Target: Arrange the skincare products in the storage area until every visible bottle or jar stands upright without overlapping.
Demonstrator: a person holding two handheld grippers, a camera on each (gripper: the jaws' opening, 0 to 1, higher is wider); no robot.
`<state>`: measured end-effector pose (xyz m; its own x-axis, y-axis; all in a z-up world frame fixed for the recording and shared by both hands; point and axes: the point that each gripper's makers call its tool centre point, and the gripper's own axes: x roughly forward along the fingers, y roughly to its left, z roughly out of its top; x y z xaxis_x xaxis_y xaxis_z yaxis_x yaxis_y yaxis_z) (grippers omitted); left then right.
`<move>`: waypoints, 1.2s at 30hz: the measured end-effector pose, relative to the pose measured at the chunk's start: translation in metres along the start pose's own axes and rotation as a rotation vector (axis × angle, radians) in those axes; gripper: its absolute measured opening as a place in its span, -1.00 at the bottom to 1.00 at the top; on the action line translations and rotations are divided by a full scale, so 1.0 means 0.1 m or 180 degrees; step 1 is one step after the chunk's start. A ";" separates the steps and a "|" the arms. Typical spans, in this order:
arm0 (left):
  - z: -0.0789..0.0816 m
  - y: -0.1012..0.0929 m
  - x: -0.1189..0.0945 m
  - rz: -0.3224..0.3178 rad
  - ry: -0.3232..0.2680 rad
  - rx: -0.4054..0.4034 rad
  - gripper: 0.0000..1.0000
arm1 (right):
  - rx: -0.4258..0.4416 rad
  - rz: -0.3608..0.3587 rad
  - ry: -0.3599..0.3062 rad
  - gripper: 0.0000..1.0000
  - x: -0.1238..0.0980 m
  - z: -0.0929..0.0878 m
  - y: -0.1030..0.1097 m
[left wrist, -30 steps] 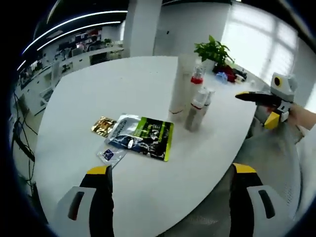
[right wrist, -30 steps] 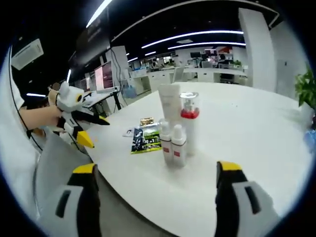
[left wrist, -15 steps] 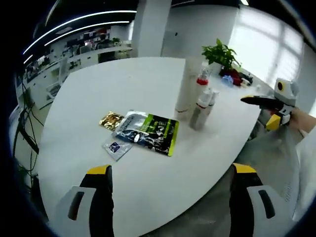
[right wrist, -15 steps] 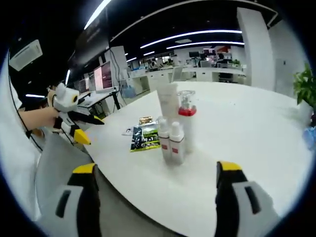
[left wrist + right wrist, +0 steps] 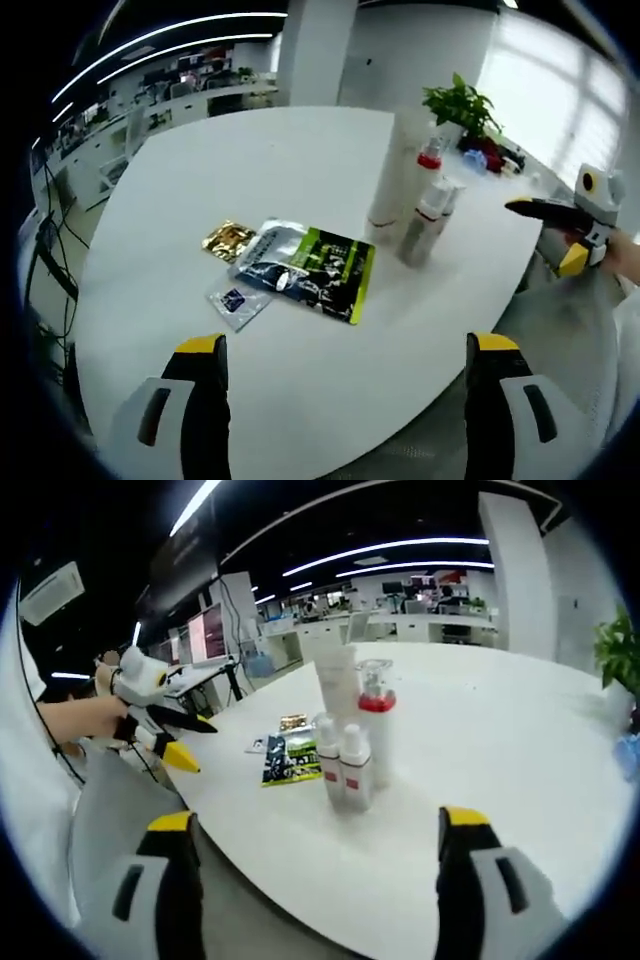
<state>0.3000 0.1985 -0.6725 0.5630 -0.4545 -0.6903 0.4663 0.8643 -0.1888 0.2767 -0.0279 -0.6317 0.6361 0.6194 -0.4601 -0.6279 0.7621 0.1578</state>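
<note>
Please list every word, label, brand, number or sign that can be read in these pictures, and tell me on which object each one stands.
No text can be read.
Green and black sachet: print too blurred.
Small clear sachet: dark label, unreadable.
Gold sachet: no legible text.
Two small white bottles: red marks, too small.
Tall white tube and pump bottle: nothing legible.

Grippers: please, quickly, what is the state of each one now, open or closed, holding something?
Left gripper: open, jaws wide apart, holding nothing.
Right gripper: open, jaws wide apart, holding nothing.
</note>
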 end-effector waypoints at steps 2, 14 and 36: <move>0.01 0.03 0.06 0.0025 0.0024 -0.0054 0.94 | 0.0014 -0.0013 0.0002 0.99 0.00 -0.01 -0.02; 0.15 0.15 0.49 0.0259 0.0091 -0.0147 0.94 | 0.0114 -0.0078 0.0037 0.99 0.02 -0.04 -0.09; 0.20 0.34 1.20 0.0421 0.0254 0.0423 0.71 | 0.0220 -0.0246 0.0080 0.96 0.00 -0.08 -0.21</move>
<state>0.3972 0.1689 -0.7475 0.5720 -0.3157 -0.7571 0.4807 0.8769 -0.0025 0.2859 -0.0456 -0.6419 0.6695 0.5540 -0.4948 -0.5445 0.8192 0.1804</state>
